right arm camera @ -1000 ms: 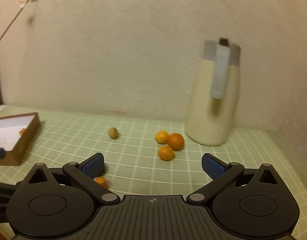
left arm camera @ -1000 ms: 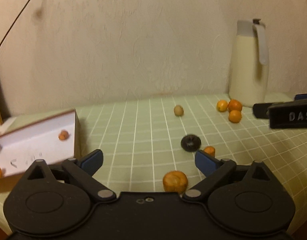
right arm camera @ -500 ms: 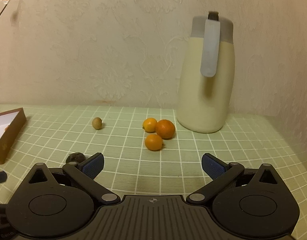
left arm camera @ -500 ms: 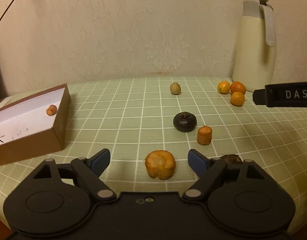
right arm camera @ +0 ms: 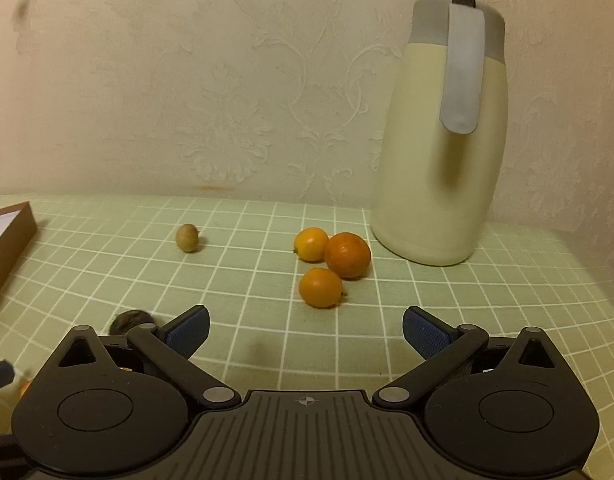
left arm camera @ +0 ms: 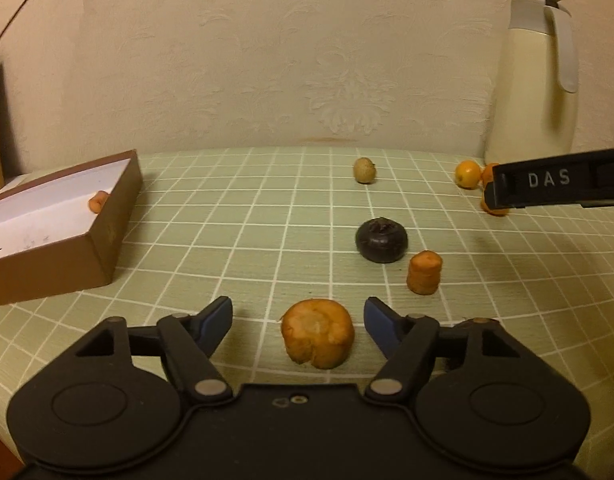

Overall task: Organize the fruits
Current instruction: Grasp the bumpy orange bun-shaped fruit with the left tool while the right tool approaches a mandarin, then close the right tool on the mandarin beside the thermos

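Observation:
My left gripper is open, its blue pads on either side of a thick carrot chunk on the green checked cloth, not touching it. Beyond lie a smaller carrot piece, a dark round fruit and a small tan fruit. A brown box at the left holds one carrot piece. My right gripper is open and empty, a little short of three oranges. The tan fruit and dark fruit show at its left.
A tall cream thermos jug stands at the back right, close to the oranges. The wall runs along the table's far edge. The right gripper's black body crosses the right side of the left wrist view, partly covering the oranges.
Both grippers have moved forward and lower. The thick carrot chunk now sits between the left gripper's pads. The oranges and jug are closer in the right wrist view.

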Tool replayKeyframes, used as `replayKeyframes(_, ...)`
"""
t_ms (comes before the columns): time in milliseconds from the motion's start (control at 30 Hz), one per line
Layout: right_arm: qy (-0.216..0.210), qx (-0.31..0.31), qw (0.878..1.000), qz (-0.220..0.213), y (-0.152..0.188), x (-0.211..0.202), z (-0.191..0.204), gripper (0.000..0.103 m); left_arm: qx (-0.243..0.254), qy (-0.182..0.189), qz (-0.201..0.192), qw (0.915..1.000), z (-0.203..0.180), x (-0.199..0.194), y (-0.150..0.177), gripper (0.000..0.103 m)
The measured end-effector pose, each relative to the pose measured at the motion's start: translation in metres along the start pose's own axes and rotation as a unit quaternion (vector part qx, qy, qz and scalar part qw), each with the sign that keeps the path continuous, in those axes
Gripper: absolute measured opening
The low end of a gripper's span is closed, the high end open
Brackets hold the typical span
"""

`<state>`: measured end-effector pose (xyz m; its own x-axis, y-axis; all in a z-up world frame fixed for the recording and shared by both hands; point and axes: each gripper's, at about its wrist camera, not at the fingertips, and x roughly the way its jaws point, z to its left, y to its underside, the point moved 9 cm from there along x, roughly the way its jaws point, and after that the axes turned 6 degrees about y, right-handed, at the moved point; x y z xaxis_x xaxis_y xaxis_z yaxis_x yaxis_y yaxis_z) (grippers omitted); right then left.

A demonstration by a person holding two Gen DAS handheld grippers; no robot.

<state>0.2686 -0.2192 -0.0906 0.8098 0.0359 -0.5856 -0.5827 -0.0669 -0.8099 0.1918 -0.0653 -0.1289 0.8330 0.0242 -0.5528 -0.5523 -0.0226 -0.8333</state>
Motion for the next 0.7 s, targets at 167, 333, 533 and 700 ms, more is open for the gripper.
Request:
replayKeyframes(167, -0.002, -0.002, 1.0, 0.001, -0.004, 0.02, 0.004, 0.102, -0.003, -0.005, -0.011, 0.9999, -0.002, 0.003, 0.001, 0.053)
replayKeyframes(333, 0.006, -0.016, 1.0, 0.005, -0.007, 0.044, 0.006, 0.085, -0.008, -0.01, -0.025, 0.9996, -0.004, 0.006, 0.0, 0.046)
replayKeyframes(533, 0.003, -0.009, 1.0, 0.024, -0.003, 0.07, 0.001, 0.081, -0.014, -0.014, -0.034, 0.9992, -0.007, 0.004, 0.001, 0.033)
replayKeyframes(700, 0.003, -0.009, 0.999, 0.032, -0.002, 0.076, 0.002, 0.061, -0.012, -0.018, -0.039, 0.999, -0.008, 0.003, 0.001, 0.033)
